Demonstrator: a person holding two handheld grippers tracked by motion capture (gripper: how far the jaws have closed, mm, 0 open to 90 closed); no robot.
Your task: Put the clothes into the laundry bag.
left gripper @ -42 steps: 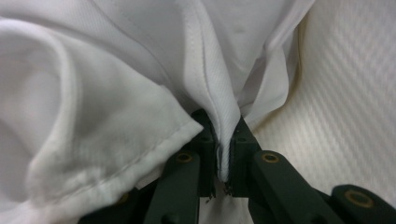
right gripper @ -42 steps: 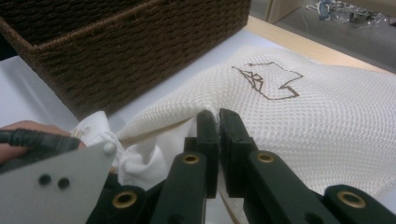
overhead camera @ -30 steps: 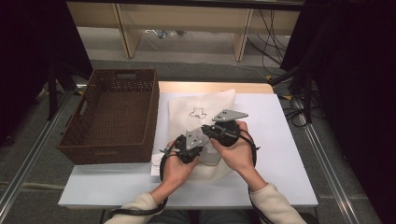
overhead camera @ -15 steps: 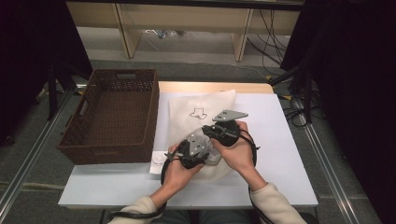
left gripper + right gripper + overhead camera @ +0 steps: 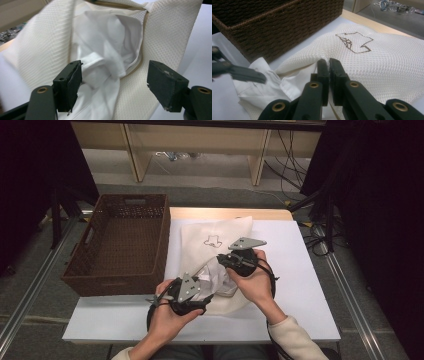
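Observation:
A cream mesh bag with a dark embroidered outline lies on the white table. A white shirt is stuffed partway into its mouth. My right gripper is shut on the rim of the bag's opening and holds it lifted; its jaws meet at the mesh edge. My left gripper sits just in front of the mouth. Its jaws have just been opening and now stand wide, with the shirt lying ahead of them, not pinched.
A dark brown wicker basket stands at the table's left, close beside the bag, with its wall near my right gripper. Bare table surface lies to the right and front. Shelving and cables are on the floor beyond the far edge.
My left gripper has let go of the shirt, its jaws have opened, and it has drawn back toward the near left. My right gripper has kept its hold and place.

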